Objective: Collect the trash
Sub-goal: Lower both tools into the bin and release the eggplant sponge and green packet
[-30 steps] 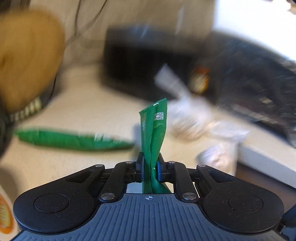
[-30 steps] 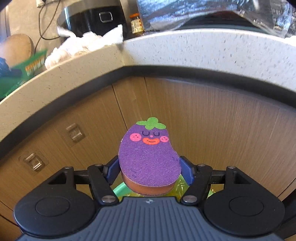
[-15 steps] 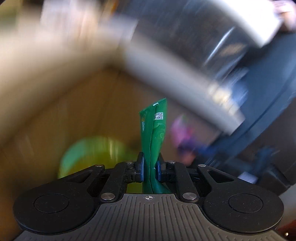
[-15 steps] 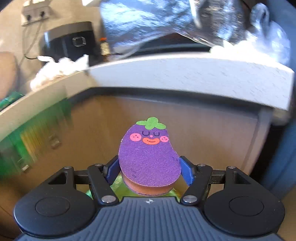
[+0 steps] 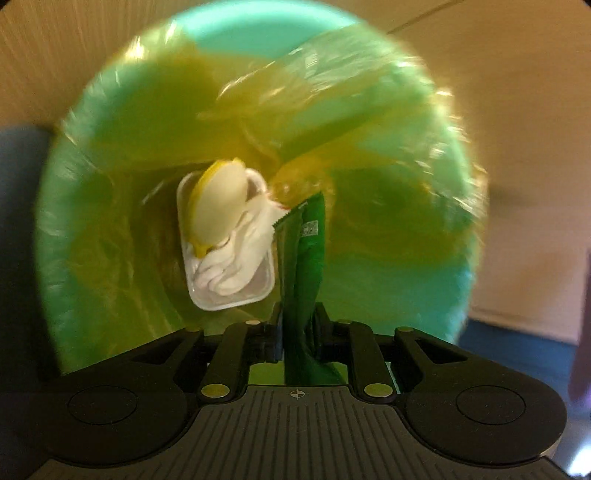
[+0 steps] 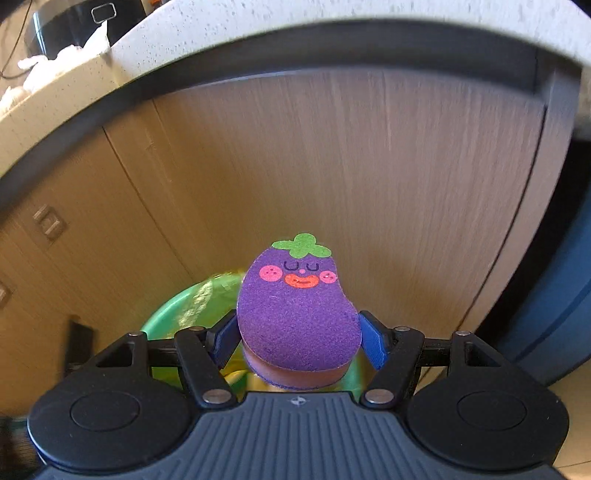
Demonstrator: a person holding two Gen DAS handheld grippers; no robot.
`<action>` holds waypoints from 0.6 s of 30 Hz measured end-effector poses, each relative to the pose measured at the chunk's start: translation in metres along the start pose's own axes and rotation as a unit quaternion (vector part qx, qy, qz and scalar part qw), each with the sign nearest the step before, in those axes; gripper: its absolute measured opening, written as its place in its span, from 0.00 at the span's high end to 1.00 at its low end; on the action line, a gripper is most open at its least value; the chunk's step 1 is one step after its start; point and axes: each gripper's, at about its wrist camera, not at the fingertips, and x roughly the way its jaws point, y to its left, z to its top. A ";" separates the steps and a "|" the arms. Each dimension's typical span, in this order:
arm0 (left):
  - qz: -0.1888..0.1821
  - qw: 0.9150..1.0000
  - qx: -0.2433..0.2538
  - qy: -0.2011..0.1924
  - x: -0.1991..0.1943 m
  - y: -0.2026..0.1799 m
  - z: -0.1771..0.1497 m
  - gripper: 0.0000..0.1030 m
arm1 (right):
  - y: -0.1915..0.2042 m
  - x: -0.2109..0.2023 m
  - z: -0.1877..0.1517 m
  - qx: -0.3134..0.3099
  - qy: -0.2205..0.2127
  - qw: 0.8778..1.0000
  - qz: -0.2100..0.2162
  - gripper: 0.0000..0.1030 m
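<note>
My left gripper (image 5: 298,317) points down into a teal bin (image 5: 460,295) lined with a yellow-green bag. Its jaws are opening, and a green wrapper (image 5: 301,266) still stands upright between them. At the bottom of the bin lies a white tray (image 5: 229,291) with crumpled tissue and a pale yellow scrap (image 5: 218,206). My right gripper (image 6: 299,332) is shut on a purple eggplant-shaped sponge (image 6: 299,314), held in front of the cabinet. The bin's green rim (image 6: 177,306) shows below and to the left of the sponge.
A wooden cabinet front (image 6: 332,166) stands under a pale speckled counter (image 6: 258,22). On the counter are white tissues (image 6: 40,70) and a black cooker (image 6: 66,26). A dark blue object (image 6: 554,295) stands at the right.
My left gripper swung down from the counter to over the bin with the green wrapper, and its jaws have widened. The right gripper shifted sideways along the cabinet, still holding the sponge.
</note>
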 end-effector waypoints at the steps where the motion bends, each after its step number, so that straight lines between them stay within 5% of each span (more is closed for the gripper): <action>1: 0.007 1.000 -0.012 0.000 0.003 0.006 -0.001 0.79 | -0.003 0.002 0.001 0.004 0.003 1.000 0.001 0.34; 8: -0.025 0.999 -0.018 -0.011 -0.007 0.014 0.006 0.79 | -0.006 0.012 -0.005 0.003 0.027 1.000 0.011 0.34; 14: -0.027 0.997 0.073 -0.029 -0.051 0.011 0.003 0.79 | 0.002 0.029 -0.003 0.004 0.083 0.995 0.048 0.34; 18: -0.019 0.992 0.123 -0.003 -0.037 0.000 -0.003 0.79 | 0.011 0.057 0.006 0.025 0.146 0.987 0.060 0.34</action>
